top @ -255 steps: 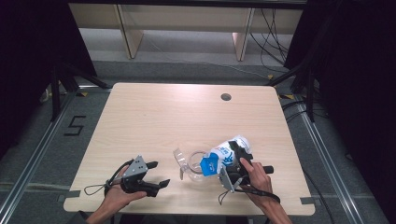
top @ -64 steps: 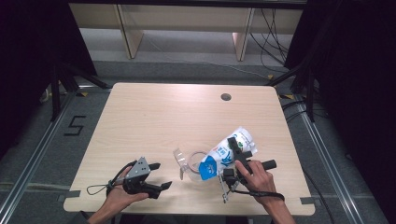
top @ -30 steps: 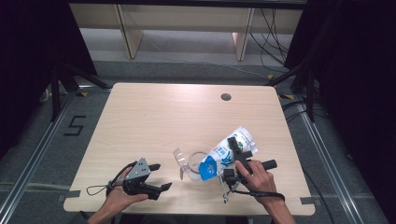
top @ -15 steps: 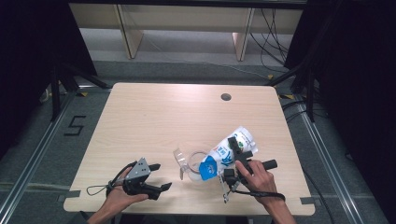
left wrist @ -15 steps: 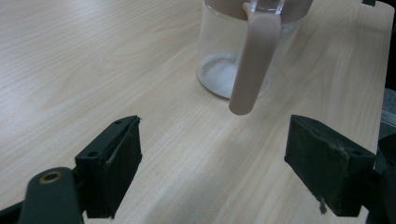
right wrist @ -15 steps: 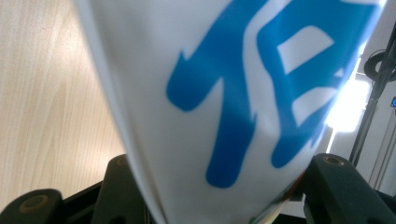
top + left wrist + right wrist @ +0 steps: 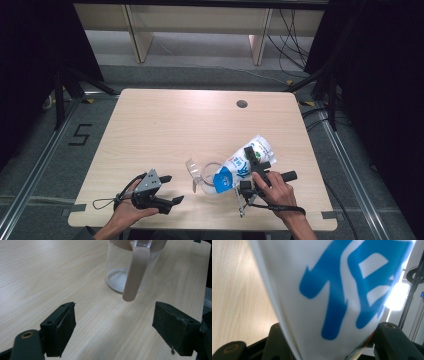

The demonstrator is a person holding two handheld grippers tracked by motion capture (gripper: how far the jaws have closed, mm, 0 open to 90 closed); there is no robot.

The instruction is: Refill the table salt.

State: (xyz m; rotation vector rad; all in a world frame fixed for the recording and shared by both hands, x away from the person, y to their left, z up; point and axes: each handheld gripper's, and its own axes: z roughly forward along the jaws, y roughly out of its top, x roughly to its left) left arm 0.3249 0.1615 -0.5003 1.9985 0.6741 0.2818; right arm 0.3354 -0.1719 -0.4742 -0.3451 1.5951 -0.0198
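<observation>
Your pale wooden desk (image 7: pixel 165 125) stands on grey floor (image 7: pixel 50 150); black curtains (image 7: pixel 380 75) flank you, a light shelf unit (image 7: pixel 200 20) stands beyond.

The left gripper (image 7: pixel 167 190) is a black, blocky hand-held tool topped by a grey three-cornered plate, with a thin black cable looping from its rear. In the left gripper view its two jaws are matt black rectangular blocks, one with small round holes, joined to an arm with a brass-ringed pivot. The right gripper (image 7: pixel 252 157) is likewise black, with a stubby cylindrical side handle and a trailing black cable. The person's forearms are bare.
</observation>
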